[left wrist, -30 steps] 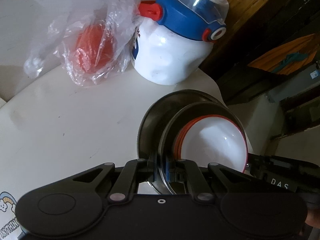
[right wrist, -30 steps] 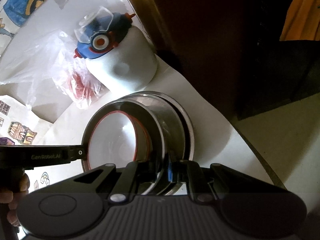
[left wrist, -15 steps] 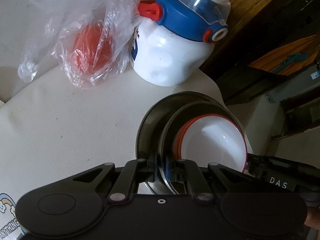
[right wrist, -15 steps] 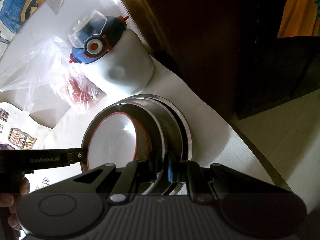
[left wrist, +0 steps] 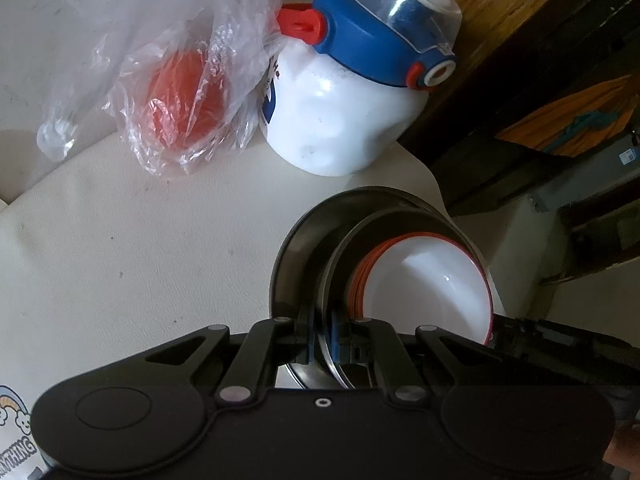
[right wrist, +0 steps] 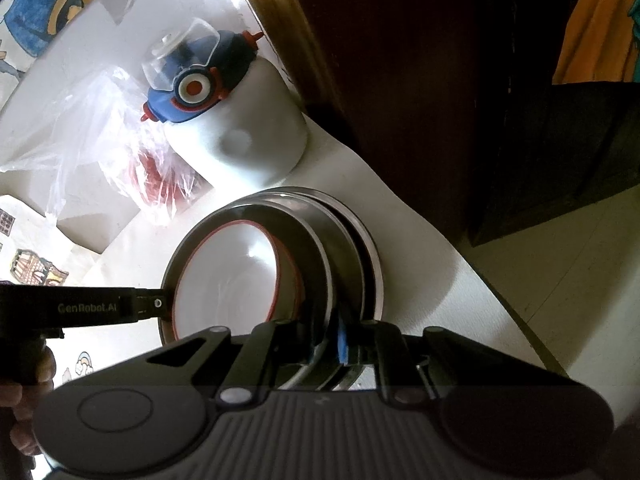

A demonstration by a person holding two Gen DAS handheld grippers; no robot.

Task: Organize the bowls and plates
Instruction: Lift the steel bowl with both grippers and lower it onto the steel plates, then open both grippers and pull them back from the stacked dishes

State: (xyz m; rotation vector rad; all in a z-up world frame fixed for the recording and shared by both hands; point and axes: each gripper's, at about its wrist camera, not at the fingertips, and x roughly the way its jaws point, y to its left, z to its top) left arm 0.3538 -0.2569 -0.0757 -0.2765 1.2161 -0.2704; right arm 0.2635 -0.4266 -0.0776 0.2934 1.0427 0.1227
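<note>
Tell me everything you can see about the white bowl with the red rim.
The white bowl looks like smooth glossy plastic, white inside with a thin red rim and a red outside. It is empty and nests in the inner steel bowl, which sits inside a wider steel plate. The stack rests on the cream table, with tongs closed on the steel rims at two sides.

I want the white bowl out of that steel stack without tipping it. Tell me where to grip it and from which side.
Grip the white bowl by its thin red-edged rim, one finger inside, one outside, coming from above at a part of the rim away from both grippers. It sits nested in the steel bowl, so its sides are walled in and only the rim is reachable.
</note>
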